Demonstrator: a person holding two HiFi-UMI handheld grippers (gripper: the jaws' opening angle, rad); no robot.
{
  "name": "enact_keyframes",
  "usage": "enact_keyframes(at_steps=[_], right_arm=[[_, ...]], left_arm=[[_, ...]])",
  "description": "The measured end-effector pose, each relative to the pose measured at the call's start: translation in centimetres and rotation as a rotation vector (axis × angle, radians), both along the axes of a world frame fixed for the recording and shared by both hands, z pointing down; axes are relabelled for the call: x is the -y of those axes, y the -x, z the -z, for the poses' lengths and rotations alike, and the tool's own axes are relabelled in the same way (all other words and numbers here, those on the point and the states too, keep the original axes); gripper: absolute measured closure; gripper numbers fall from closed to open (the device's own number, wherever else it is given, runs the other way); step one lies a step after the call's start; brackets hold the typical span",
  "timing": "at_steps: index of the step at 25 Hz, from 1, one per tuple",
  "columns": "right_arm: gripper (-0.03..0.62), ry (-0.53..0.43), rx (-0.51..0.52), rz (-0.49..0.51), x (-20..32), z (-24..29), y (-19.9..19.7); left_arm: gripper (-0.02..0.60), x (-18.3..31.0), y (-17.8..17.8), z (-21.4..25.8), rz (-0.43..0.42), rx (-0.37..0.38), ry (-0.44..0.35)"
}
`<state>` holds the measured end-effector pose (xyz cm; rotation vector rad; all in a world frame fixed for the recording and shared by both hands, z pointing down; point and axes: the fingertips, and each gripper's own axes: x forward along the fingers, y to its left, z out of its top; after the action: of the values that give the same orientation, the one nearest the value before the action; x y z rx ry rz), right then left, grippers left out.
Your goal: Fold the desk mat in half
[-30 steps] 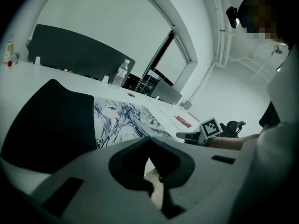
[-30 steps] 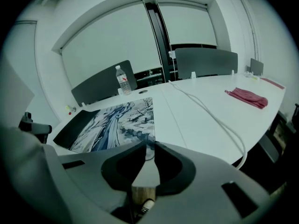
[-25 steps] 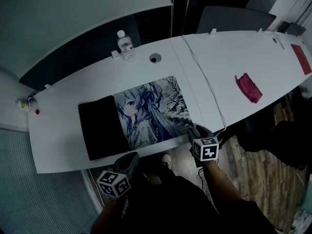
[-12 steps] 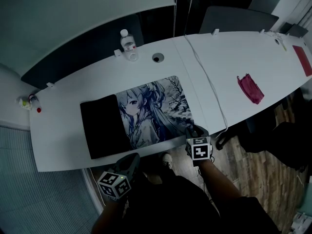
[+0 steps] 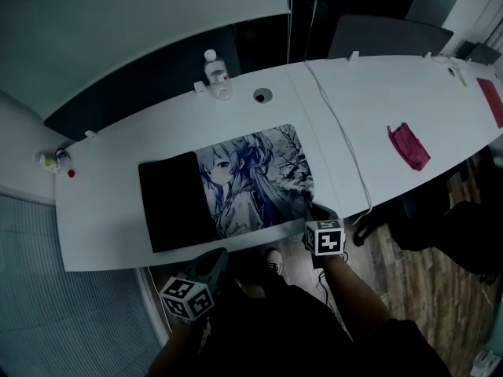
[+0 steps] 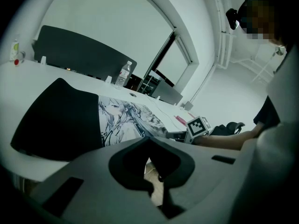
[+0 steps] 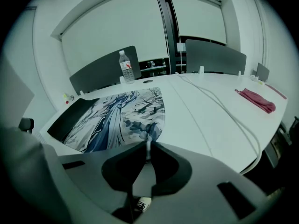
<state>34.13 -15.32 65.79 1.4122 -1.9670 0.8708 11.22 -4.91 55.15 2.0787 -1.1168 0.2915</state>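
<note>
The desk mat (image 5: 255, 171) lies on the white table (image 5: 377, 93), printed side up. Its left part (image 5: 174, 199) is turned over and shows black. My right gripper (image 5: 314, 212) is at the mat's near right corner. Its jaws are closing, and the right gripper view shows that corner (image 7: 148, 135) raised and pinched between them. My left gripper (image 5: 215, 261) hangs below the table's front edge, shut and empty. The left gripper view shows the black flap (image 6: 56, 115) and the print (image 6: 126, 120) beyond its jaws.
A water bottle (image 5: 218, 75) and a round cable hole (image 5: 262, 96) are behind the mat. A white cable (image 5: 346, 148) runs across the table right of it. A red cloth (image 5: 409, 146) lies further right. Small items (image 5: 55, 160) sit at the far left end.
My right gripper has moved in to the mat's near right corner and its jaws have come together on it. The left gripper has stayed where it was.
</note>
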Motion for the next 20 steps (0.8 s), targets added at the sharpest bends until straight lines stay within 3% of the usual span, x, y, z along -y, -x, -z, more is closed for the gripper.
enact_keyframes(at_steps=[13,20], right_arm=[[0.554,-0.126,0.067,0.017,0.4,5.4,2.0],[0.554,-0.203,0.106,0.034,0.4,8.6,6.1]], left_arm=[[0.576,-1.4,3.8,0.6,0.111,0.008,-0.021],[0.575,-1.6,6.7,1.0,0.102,-0.001,-0.034]])
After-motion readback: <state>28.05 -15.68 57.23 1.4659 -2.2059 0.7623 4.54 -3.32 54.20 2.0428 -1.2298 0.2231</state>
